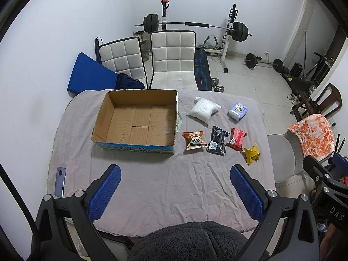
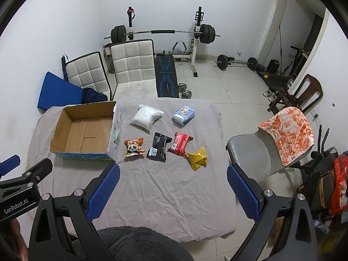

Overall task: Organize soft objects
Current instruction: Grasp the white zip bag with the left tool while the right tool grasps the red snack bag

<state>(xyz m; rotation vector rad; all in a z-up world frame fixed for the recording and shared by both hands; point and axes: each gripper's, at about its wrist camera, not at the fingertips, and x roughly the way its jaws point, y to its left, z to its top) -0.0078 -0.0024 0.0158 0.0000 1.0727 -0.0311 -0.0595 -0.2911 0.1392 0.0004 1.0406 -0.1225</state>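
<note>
- The left gripper (image 1: 175, 192) hangs high over the near edge of the worktop (image 1: 152, 184). Its blue bumpy fingers (image 1: 105, 192) are spread wide and hold nothing.
- The right gripper (image 2: 173, 192) hangs the same way beside it, its blue fingers (image 2: 242, 192) spread wide and bare too. Most likely both sit back like this so the person can see everything before picking.
- The open brown cardboard box with a blue printed side (image 1: 136, 120) sits on the left part of the worktop. Nothing is inside it. It looks like the place where the soft things should go.
- The soft things lie in two rows to the right of the box, apart from each other, so each is easy to grab.
- In the far row are a puffy white plastic bag (image 1: 203, 108) and a small light blue soft pack with a picture on it (image 1: 238, 110).
- In the near row, from left to right, are an orange snack bag with a panda face (image 1: 194, 140), a shiny black packet (image 1: 218, 140), a red packet (image 1: 236, 139) and a crumpled yellow packet (image 1: 252, 154). The panda bag lies closest to the box.
- No soft thing is in the box yet, so the job seems to be at its very start.
- A wrinkly grey cloth covers the worktop. A blue phone (image 1: 60, 181) lies near its left edge.
- Behind it stand two white padded chairs (image 1: 171, 58) and a weight bench with a barbell (image 1: 193, 25). A grey chair with an orange flowery towel (image 2: 287, 133) stands on the right. The floor is pale tile.
</note>
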